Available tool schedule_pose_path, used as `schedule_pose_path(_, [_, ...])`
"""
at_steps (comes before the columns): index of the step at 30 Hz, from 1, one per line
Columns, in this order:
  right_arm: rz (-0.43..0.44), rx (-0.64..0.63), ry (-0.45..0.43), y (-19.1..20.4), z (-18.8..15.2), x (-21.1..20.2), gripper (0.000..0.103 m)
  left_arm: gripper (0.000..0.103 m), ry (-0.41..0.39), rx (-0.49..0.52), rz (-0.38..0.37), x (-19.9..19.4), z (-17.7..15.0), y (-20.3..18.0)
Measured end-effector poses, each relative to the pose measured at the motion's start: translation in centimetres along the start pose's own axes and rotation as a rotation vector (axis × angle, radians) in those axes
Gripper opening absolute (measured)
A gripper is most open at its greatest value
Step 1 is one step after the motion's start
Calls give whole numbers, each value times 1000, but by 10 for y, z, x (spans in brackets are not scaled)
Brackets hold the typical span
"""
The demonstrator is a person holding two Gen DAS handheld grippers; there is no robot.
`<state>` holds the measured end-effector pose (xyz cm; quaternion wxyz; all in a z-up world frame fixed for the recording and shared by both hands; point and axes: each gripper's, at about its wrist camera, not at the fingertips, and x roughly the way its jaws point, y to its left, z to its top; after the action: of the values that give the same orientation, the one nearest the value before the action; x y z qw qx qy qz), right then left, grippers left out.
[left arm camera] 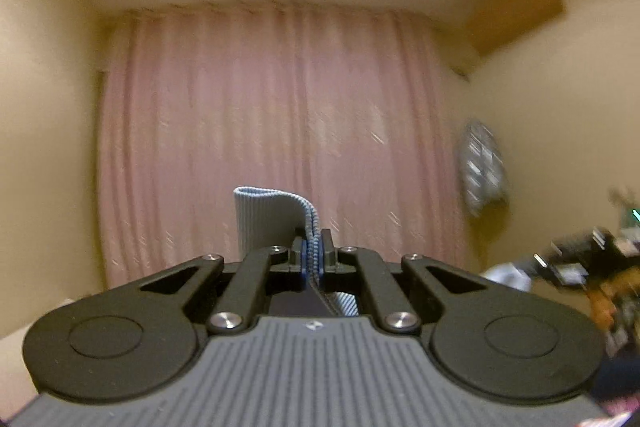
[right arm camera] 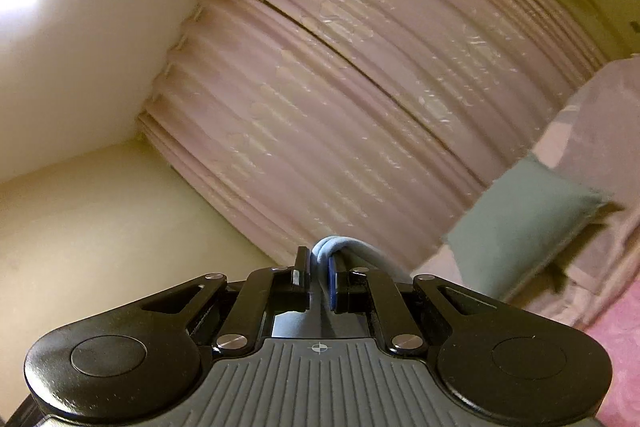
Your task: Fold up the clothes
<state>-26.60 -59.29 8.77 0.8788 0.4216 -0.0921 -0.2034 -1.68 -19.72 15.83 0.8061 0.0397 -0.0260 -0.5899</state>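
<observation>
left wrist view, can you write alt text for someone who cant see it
The left gripper is shut on the ribbed edge of a grey-blue garment, which stands up between its black fingers. Behind it hangs a pink pleated curtain between cream walls, with a blurred patterned cloth hanging at the right.

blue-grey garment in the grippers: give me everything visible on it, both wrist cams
The garment is a blue-grey ribbed knit, soft and thick at the hem. The left gripper pinches a ribbed edge that stands up and curls over to the left. The right gripper clamps a bunched, rounded fold; from there cloth runs right to a flat panel hanging before the pink curtain. The rest is out of view.
</observation>
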Motion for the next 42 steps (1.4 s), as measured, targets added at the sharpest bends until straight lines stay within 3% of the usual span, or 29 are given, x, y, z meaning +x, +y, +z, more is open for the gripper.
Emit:
schedule_pose_path(2, [-92,5,55,-16,-21,-16,8,14,175,-9,-74,-8,-50,-16])
schedule_pose_path(4, [-221,25,137,-37,-50,-30,51,25,434,-27,-95,-11,-118,-27])
schedule_pose_path(5, [-301,35,187,-51,-72,-39,101,26,574,-37,-98,-11,-154,-32])
schedule_pose_path(6, [-369,34,231,-62,-93,-47,103,25,713,-46,-100,-12,-190,-37])
schedule_pose_path(8, [-510,36,326,-86,-140,-68,103,25,915,-36,-74,-26,-250,-42])
schedule_pose_path(10, [-646,79,404,-108,-190,-94,103,25,1031,-45,-51,-42,-285,-39])
schedule_pose_path(12, [-724,126,452,-120,-231,-120,103,25,1095,-96,-42,-51,-301,-28])
schedule_pose_path(15, [-799,139,507,-118,-283,-153,103,25,1107,-101,-35,-51,-305,-19])
schedule_pose_path(17, [-831,76,531,-100,-305,-163,103,28,1087,-54,-30,-47,-300,-18])
schedule_pose_path(23, [-880,-184,581,-38,-351,-162,103,33,1047,4,-59,-38,-287,-25])
schedule_pose_path(28, [-912,-225,638,-25,-385,-159,103,33,1073,21,-96,-50,-302,-35])
schedule_pose_path(33, [-950,-224,658,-20,-397,-164,103,33,1060,19,-76,-60,-298,-26])
schedule_pose_path(42, [-941,-228,651,-19,-388,-165,103,33,1036,1,-41,-59,-290,-26])
